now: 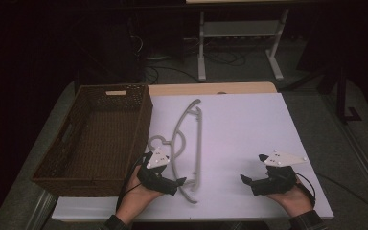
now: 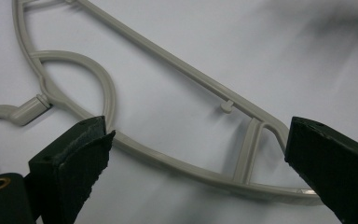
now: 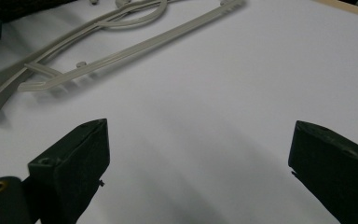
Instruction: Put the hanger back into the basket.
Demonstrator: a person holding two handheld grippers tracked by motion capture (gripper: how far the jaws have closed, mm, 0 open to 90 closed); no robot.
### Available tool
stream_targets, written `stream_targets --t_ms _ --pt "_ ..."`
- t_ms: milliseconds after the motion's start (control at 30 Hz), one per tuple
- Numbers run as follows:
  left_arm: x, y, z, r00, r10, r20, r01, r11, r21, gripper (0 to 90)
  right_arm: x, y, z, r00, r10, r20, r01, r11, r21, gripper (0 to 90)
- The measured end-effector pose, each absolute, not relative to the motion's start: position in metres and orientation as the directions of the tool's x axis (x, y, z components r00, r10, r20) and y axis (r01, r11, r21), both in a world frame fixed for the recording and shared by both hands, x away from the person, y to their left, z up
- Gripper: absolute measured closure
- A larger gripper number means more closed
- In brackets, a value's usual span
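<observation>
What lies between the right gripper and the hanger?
Nothing: in the high view, bare white table separates the right gripper from the hanger. The right gripper view shows the same bare stretch.

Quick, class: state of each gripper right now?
Left gripper: open, jaws astride the grey hanger, not gripping it.
Right gripper: open, holding nothing, above the white tabletop.

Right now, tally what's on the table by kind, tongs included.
Hanger: 1
Basket: 1
Tongs: 2, left tongs, right tongs, both open, nothing held
Total: 4
</observation>
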State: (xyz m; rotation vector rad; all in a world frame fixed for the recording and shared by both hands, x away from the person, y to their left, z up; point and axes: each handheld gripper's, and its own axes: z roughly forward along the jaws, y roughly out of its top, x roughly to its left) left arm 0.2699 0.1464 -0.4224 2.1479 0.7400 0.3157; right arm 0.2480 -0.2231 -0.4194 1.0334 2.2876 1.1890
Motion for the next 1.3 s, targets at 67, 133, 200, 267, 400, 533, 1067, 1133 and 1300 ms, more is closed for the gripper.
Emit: stream_targets --t_ms 67,133,200,267,400,533,1067,1133,1300 --pt "0.27 0.146 -0.422 0.797 0.604 -0.027 0.398 -0.49 0.776 5.8 0.248 -0.223 -0.419 -0.666 0.746 0.016 0.44 0.376 0.815 4.7" --pt "0.27 0.145 -0.422 0.795 0.606 -0.028 0.401 -0.491 0.773 5.8 0.248 -0.223 -0.419 -0.667 0.745 0.014 0.438 0.377 0.816 4.8" --pt "0.27 0.144 -0.422 0.79 0.612 -0.025 0.407 -0.493 0.769 5.9 0.248 -0.223 -0.419 -0.666 0.746 0.013 0.438 0.377 0.816 4.8" --pt "0.271 0.143 -0.422 0.787 0.616 -0.026 0.411 -0.493 0.767 6.4 0.248 -0.223 -0.419 -0.665 0.747 0.013 0.439 0.377 0.816 4.8" --pt "0.277 0.139 -0.418 0.771 0.637 -0.012 0.421 -0.495 0.76 7.5 0.248 -0.223 -0.418 -0.663 0.749 0.011 0.438 0.376 0.816 5.0" --pt "0.286 0.135 -0.415 0.761 0.649 -0.01 0.43 -0.492 0.757 8.1 0.248 -0.224 -0.418 -0.661 0.75 0.009 0.435 0.373 0.82 5.1" --pt "0.344 0.099 -0.419 0.772 0.624 -0.117 0.492 -0.472 0.731 18.6 0.25 -0.225 -0.418 -0.663 0.748 0.012 0.436 0.374 0.818 5.1" --pt "0.35 0.093 -0.421 0.774 0.622 -0.118 0.495 -0.479 0.725 20.6 0.25 -0.225 -0.418 -0.662 0.749 0.013 0.437 0.372 0.819 5.1" --pt "0.361 0.079 -0.429 0.766 0.635 -0.102 0.508 -0.499 0.702 25.8 0.25 -0.226 -0.418 -0.658 0.753 0.018 0.442 0.366 0.819 5.2"
